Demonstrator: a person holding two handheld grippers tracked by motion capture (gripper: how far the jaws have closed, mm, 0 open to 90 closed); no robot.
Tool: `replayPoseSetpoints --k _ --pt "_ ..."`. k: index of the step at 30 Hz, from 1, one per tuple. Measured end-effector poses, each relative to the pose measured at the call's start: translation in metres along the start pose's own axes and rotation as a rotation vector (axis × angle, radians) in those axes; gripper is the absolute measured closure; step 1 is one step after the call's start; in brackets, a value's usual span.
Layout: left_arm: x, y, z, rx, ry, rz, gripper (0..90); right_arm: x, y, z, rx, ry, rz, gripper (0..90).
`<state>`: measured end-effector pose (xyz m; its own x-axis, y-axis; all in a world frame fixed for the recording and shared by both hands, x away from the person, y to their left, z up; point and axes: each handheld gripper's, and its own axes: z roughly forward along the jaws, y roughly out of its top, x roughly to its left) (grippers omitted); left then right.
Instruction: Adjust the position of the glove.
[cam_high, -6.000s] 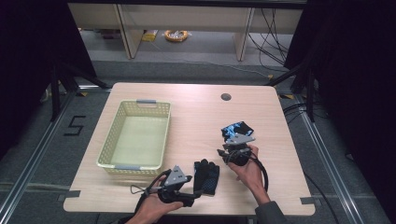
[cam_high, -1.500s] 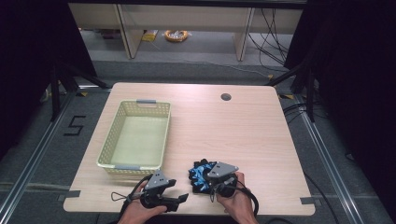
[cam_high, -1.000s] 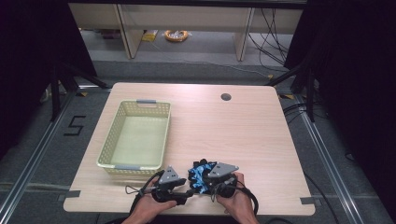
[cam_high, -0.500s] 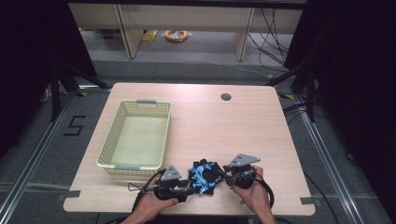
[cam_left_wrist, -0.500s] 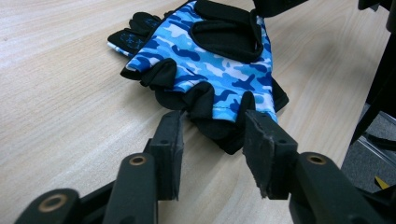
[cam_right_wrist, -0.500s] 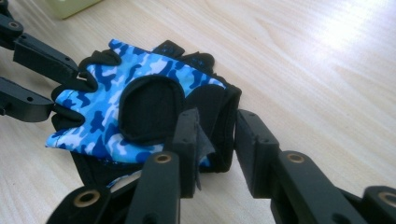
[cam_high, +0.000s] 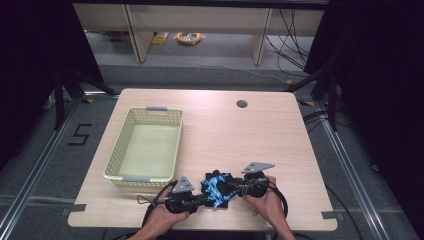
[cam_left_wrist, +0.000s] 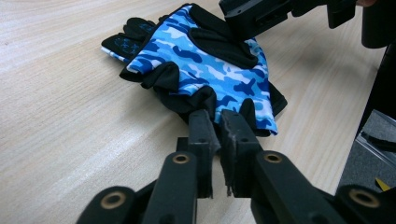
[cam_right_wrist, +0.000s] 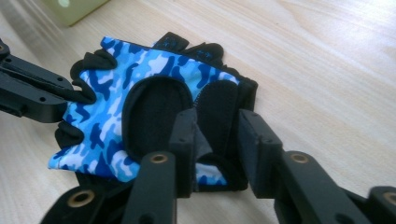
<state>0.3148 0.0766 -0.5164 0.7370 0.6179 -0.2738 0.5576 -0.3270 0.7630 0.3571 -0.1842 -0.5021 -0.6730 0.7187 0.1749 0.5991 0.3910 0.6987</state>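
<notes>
- Nearest the person, at the front edge of the table (cam_high: 300, 150), two hands are each holding a gripper over a pair of gloves.
- The left gripper (cam_left_wrist: 218, 122) is pinching a black finger stub at the edge of the blue camouflage glove (cam_left_wrist: 205, 65); its jaws have just been closing and are now nearly together with the cloth between them.
- The right gripper (cam_right_wrist: 215, 122) is sitting at the glove's wrist end, jaws partly apart, with the black strap (cam_right_wrist: 219, 112) between them. They have just been opening, and whether the pads are pressing the strap cannot be told.
- The blue glove is lying flat on the wood, on top of a second glove (cam_left_wrist: 128, 39) whose black fingers are sticking out beyond it.
- Farther back and to the left, the pale yellow basket (cam_high: 120, 155) is standing with nothing in it, well apart from the gloves.
- Judging from this, the gloves are stacked and one end is gripped; lifting them and carrying them to the basket is probably still waiting to be done.
</notes>
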Motion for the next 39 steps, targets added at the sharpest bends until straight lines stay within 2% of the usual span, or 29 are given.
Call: replayPoseSetpoints --k 1,2,3,5,6,8,9,13,15,16,17,18,19,20,21,22,23,24,25,27,28,29,31,32,33,35,36,37,39 --pt "0.0 0.0 0.0 0.001 -0.001 0.0 84.4 0.0 0.0 0.0 0.003 0.007 0.014 69.8" --pt "0.0 0.0 -0.001 0.004 -0.003 0.01 84.8 -0.001 0.0 -0.002 0.032 0.011 0.008 71.0" --pt "0.0 0.0 0.0 0.003 -0.006 0.011 85.1 -0.002 0.0 -0.001 0.025 0.028 0.008 72.2" --pt "0.0 0.0 0.0 0.002 -0.005 0.013 85.7 0.0 -0.001 0.002 -0.017 0.023 0.017 75.3" --pt "0.0 0.0 0.0 0.003 -0.008 0.011 86.1 -0.001 -0.001 0.0 0.01 0.029 0.009 79.9" --pt "0.001 0.001 -0.001 0.0 -0.002 0.005 86.7 -0.004 -0.001 -0.002 0.023 0.049 0.001 90.0" --pt "0.002 0.001 -0.002 -0.001 -0.004 0.018 87.0 -0.004 -0.002 -0.002 0.022 0.056 -0.001 90.0" --pt "0.003 0.003 -0.004 -0.004 -0.007 0.012 87.8 0.001 0.0 -0.005 0.012 0.05 -0.025 90.0" --pt "0.004 0.003 -0.004 -0.002 -0.008 0.015 87.8 0.005 0.002 -0.006 0.013 0.03 -0.044 90.0" --pt "0.004 0.003 -0.004 -0.007 -0.005 0.015 87.9 0.007 0.002 -0.003 -0.024 0.007 -0.05 89.1" --pt "0.004 0.003 -0.004 -0.002 -0.006 0.013 87.9 0.008 0.004 -0.005 0.01 -0.01 -0.068 81.4" --pt "0.004 0.003 -0.004 -0.002 -0.006 0.013 87.9 0.008 0.004 -0.005 0.01 -0.01 -0.068 81.4" --pt "0.004 0.004 -0.004 -0.012 0.0 0.015 88.0 0.011 0.007 -0.003 -0.005 -0.015 -0.064 71.2" --pt "0.004 0.004 -0.004 -0.012 0.0 0.015 88.0 0.013 0.007 0.001 -0.032 -0.013 -0.051 66.4" --pt "0.004 0.004 -0.004 -0.011 -0.002 0.015 88.1 0.014 0.008 0.001 0.008 -0.023 -0.063 62.7" --pt "0.004 0.005 -0.005 -0.006 -0.002 0.027 88.1 0.015 0.008 0.006 -0.025 -0.034 -0.059 62.4" --pt "0.004 0.005 -0.005 -0.006 -0.002 0.027 88.2 0.015 0.008 0.006 -0.025 -0.034 -0.059 62.4" --pt "0.003 0.004 -0.005 -0.02 0.008 0.028 88.2 0.016 0.009 0.006 0.021 -0.027 -0.041 62.3" --pt "0.004 0.005 -0.006 -0.012 0.001 0.028 88.3 0.014 0.008 0.012 0.013 -0.03 -0.027 62.8" --pt "0.004 0.005 -0.007 -0.004 -0.002 0.015 88.3 0.01 0.007 0.012 0.022 -0.011 -0.015 65.4" --pt "0.005 0.006 -0.006 -0.008 -0.002 0.026 88.4 0.01 0.006 0.013 0.005 0.003 0.009 67.1" --pt "0.004 0.005 -0.006 -0.007 0.001 0.01 88.4 0.009 0.006 0.012 0.005 0.002 0.006 69.4" --pt "0.004 0.005 -0.006 -0.013 -0.002 0.033 88.6 0.01 0.005 0.012 0.013 0.015 0.017 70.9" --pt "0.004 0.005 -0.006 -0.014 -0.002 0.033 88.9 0.008 0.006 0.009 0.042 0.018 0.0 71.9" --pt "0.004 0.005 -0.006 -0.014 -0.002 0.033 89.1 0.008 0.006 0.009 0.042 0.018 0.0 71.9" --pt "0.004 0.006 -0.006 -0.021 0.001 0.031 89.3 0.008 0.006 0.008 0.032 0.013 -0.002 73.0" --pt "0.004 0.007 -0.008 -0.023 0.003 0.023 89.3 0.01 0.006 0.006 -0.007 -0.004 -0.003 73.2" --pt "0.005 0.008 -0.008 -0.035 0.006 0.034 89.3 0.012 0.007 0.005 -0.031 -0.007 0.008 73.2" --pt "0.005 0.01 -0.009 -0.045 0.015 0.03 89.3 0.014 0.008 -0.002 -0.034 -0.015 0.009 72.9"
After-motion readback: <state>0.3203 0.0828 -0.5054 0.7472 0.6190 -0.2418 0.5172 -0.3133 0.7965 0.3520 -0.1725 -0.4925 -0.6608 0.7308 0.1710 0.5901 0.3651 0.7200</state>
